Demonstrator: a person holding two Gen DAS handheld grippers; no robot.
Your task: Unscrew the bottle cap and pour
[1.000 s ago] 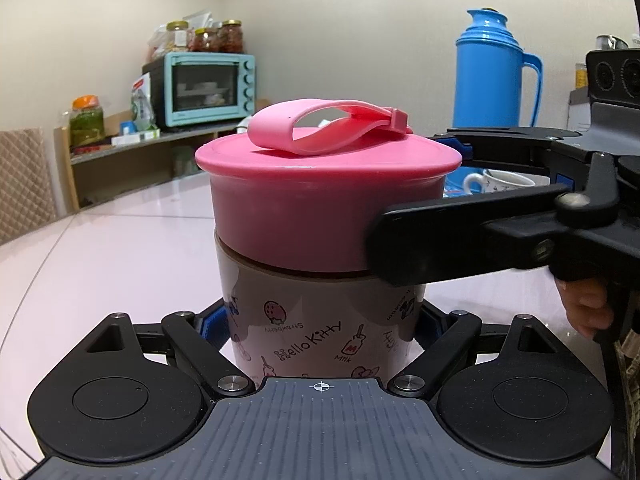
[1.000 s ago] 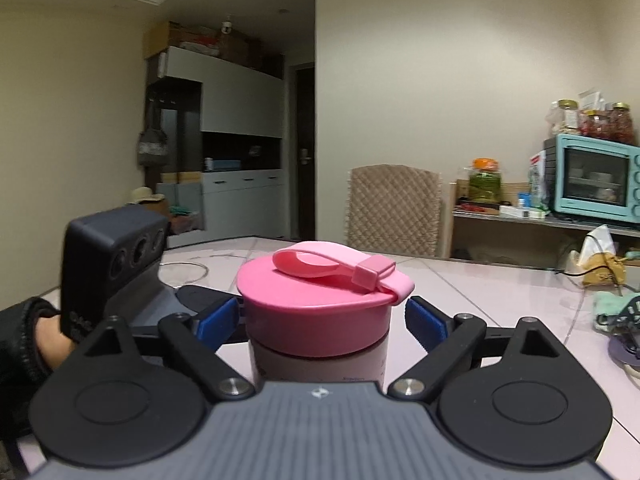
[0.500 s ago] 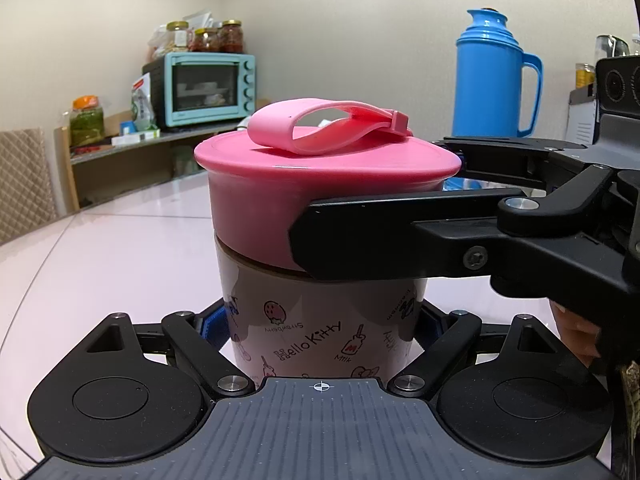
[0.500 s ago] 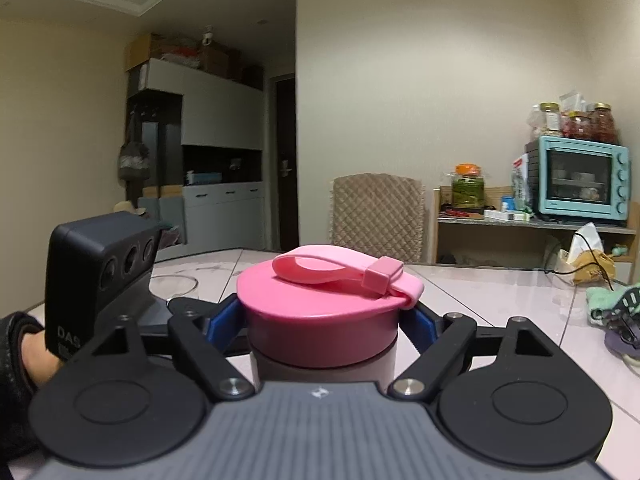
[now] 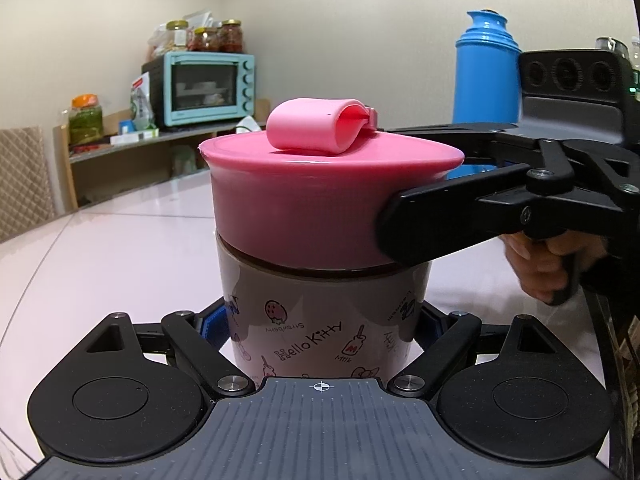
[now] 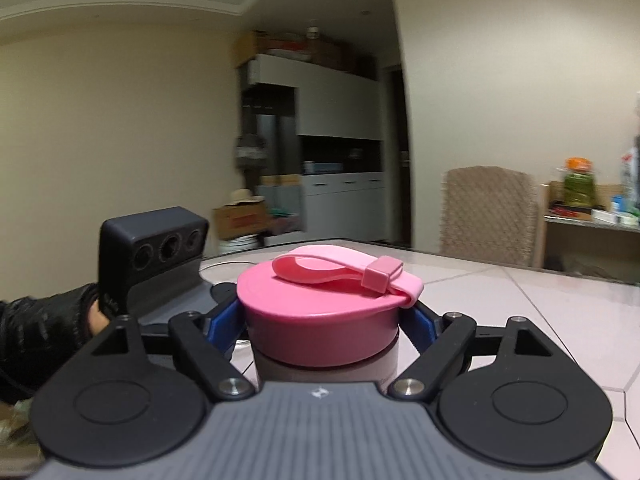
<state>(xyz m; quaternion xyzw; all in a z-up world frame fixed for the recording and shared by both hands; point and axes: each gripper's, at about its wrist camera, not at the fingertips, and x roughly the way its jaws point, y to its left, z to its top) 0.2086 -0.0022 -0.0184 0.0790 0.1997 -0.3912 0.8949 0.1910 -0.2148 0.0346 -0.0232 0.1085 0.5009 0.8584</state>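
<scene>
A squat bottle [image 5: 320, 320] with cartoon prints stands on the pale table [image 5: 100, 248]. My left gripper [image 5: 322, 326] is shut on its lower body, blue pads [image 5: 212, 326] pressed against both sides. A wide pink cap [image 5: 304, 208] with a folded carry strap [image 5: 320, 128] tops the bottle. My right gripper [image 6: 324, 328] is shut on that cap [image 6: 320, 320], its blue pads [image 6: 224, 320] tight on the cap's rim. In the left wrist view the right gripper [image 5: 420, 176] reaches in from the right, with a hand [image 5: 536, 264] on its handle.
A blue thermos jug [image 5: 486, 76] stands behind the right gripper. A teal toaster oven [image 5: 208, 88] and jars sit on a shelf by the wall. A woven chair [image 6: 488, 216] stands at the table's far side. A dark sleeve [image 6: 36, 340] holds the left gripper.
The right gripper closed onto the pink cap, then swung round with it. The strap now shows a different side to the left wrist camera. The left gripper and bottle stayed put.
</scene>
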